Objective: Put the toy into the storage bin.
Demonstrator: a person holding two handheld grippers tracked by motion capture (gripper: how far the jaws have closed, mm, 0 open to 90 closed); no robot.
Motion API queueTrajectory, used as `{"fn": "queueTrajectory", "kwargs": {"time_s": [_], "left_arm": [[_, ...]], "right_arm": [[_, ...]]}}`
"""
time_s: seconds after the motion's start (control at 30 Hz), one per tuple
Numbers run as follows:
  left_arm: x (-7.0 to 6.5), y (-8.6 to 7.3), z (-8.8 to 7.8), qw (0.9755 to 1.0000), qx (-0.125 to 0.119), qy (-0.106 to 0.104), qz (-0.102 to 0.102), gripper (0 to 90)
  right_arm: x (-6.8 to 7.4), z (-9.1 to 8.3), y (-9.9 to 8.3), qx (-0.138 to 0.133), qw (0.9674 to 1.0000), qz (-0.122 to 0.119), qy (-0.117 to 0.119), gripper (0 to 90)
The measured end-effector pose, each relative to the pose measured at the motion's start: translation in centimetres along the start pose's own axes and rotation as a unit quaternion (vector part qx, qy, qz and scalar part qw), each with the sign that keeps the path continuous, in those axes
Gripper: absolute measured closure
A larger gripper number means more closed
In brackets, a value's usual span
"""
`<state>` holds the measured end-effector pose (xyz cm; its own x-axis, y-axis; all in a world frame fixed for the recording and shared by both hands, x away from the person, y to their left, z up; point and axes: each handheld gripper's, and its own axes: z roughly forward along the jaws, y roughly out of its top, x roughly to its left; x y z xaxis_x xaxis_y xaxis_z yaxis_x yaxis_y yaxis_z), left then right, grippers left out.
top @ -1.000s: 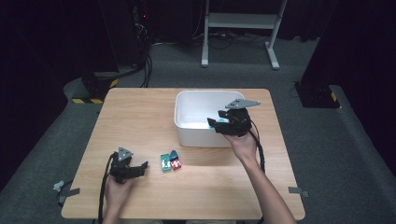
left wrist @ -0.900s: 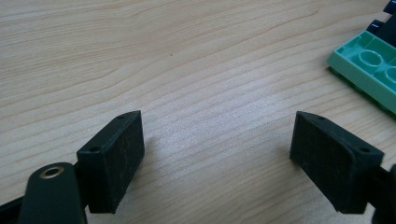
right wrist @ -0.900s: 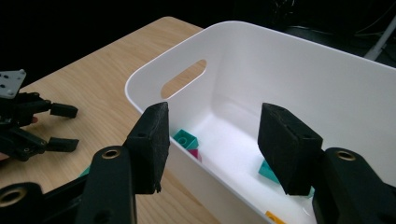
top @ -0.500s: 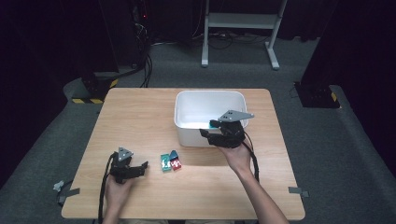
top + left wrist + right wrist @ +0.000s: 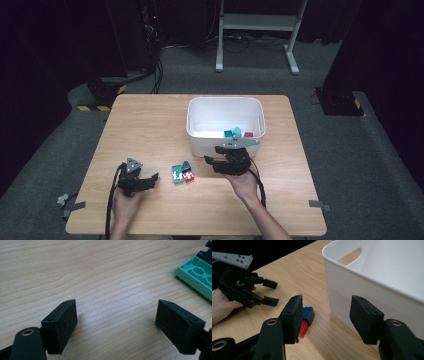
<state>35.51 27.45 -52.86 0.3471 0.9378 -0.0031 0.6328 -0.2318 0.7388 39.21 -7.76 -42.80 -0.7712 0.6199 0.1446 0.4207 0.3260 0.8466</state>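
— Three bricks, a green one [image 5: 176,173], a blue one [image 5: 186,165] and a red one [image 5: 188,176], lie bunched together on the table [image 5: 150,125], between the two grippers and just in front of the white bin [image 5: 225,122]. What might spoil the pick?

— The right gripper [image 5: 212,163] sits close beside the bin's near wall, jaws parted with nothing between them. Since the bricks touch one another, closing on one would likely drag or flip a neighbour.

— And the bin itself?

— In the right gripper view the far jaw stands almost against the white wall. A sideways swing could knock the bin and shift it, jostling the pieces [image 5: 235,133] already inside.

— Does the left gripper [image 5: 152,178] matter?

— It rests low over the wood, jaws wide and empty, pointing toward the cluster. If both tools reach in together, they could collide over the bricks.
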Motion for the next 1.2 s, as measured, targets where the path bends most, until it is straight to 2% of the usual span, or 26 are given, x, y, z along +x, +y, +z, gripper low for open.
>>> {"fn": "queueTrajectory", "kwargs": {"time_s": [0.13,0.23,0.5,0.8,1.2], "left_arm": [[0.0,0.0,0.0,1.0000,0.000,0.000,0.000,17.7],[0.0,0.0,0.0,1.0000,0.000,0.000,0.000,17.7],[0.0,0.0,0.0,1.0000,0.000,0.000,0.000,17.7],[0.0,0.0,0.0,1.0000,0.000,0.000,0.000,17.7],[0.0,0.0,0.0,1.0000,0.000,0.000,0.000,17.7]], "right_arm": [[0.4,1.3,-1.4,0.010,0.9999,0.002,-0.003,44.3],[0.6,1.9,-2.0,0.014,0.9998,0.010,0.003,44.2],[1.6,4.2,-4.0,0.033,0.9992,0.016,0.014,44.1],[2.6,6.3,-4.9,0.055,0.9982,0.012,0.022,43.5],[4.1,8.5,-5.2,0.067,0.9976,-0.002,0.015,43.7]]}}
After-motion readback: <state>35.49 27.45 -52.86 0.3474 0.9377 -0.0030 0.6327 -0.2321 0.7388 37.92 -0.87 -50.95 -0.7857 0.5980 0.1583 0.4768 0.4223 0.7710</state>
